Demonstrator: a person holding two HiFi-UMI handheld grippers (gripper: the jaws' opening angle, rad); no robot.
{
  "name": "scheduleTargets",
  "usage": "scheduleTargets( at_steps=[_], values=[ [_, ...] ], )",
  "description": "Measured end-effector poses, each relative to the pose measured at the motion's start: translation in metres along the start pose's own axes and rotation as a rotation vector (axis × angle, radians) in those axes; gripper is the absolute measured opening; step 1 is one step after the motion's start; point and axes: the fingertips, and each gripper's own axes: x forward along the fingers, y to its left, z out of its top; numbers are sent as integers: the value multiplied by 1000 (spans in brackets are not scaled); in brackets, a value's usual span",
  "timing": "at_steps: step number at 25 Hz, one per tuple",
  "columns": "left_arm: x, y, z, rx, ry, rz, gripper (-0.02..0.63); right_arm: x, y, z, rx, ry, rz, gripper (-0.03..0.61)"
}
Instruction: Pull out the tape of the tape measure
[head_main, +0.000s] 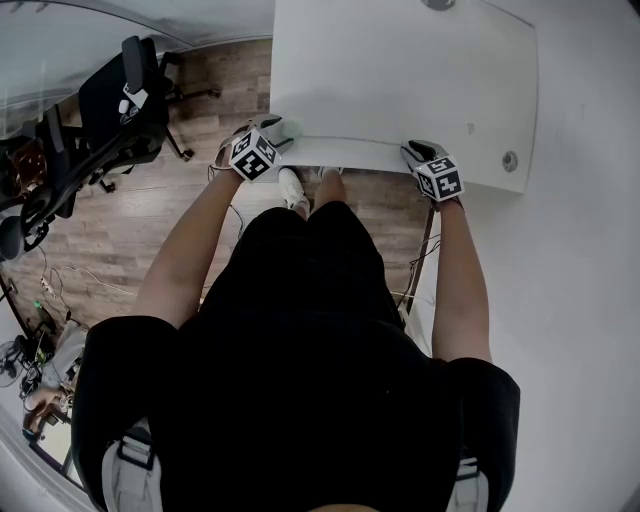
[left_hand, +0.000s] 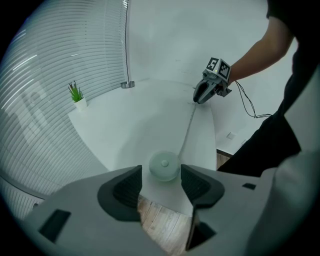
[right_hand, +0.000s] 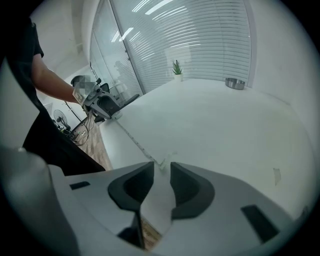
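At the near edge of the white table (head_main: 400, 70), the left gripper (left_hand: 161, 181) stands wide open, and the round pale-green tape measure (left_hand: 164, 166) sits just beyond its pads, not gripped. The tape (right_hand: 132, 137) lies stretched along the edge to the right gripper (right_hand: 162, 176), jaws narrowly apart, the tape's tip just ahead of them.

The table (head_main: 400, 80) is showing plain white. The round tape measure case (left_hand: 164, 166) is looking pale mint green, and its tape (left_hand: 187, 131) whitish with fine dark marks. The left gripper (left_hand: 161, 173) and right gripper (right_hand: 162, 167) are showing light grey shells with dark grey fingers (left_hand: 122, 192). Each marker cube (head_main: 253, 155) is carrying black-and-white squares. The person's clothing (head_main: 300, 350) is showing black. The floor (head_main: 110, 240) is showing brown wood grain. The plant (left_hand: 75, 92) is standing green in a white pot.
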Motion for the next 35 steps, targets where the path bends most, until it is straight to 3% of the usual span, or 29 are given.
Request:
scheduleTargets(
  at_steps=[9,16,19,24,35],
  values=[
    [-34,11,8,-36,-76,24,273,-21,-4,15,7,-56,-33,147],
    [-62,18,33,-112,-196,31,279,-37,3,41,31,-163,-36,150],
    [-79,18,51,-128,-261,38,279,-46,12,58,15,-218,-46,149],
    [-108,27,91,-239,-409,31,279,-72,26,97,-37,-310,-62,149],
    [-180,29,180,-198,-628,68,268,-139,63,192,15,-573,-29,144]
  ],
)
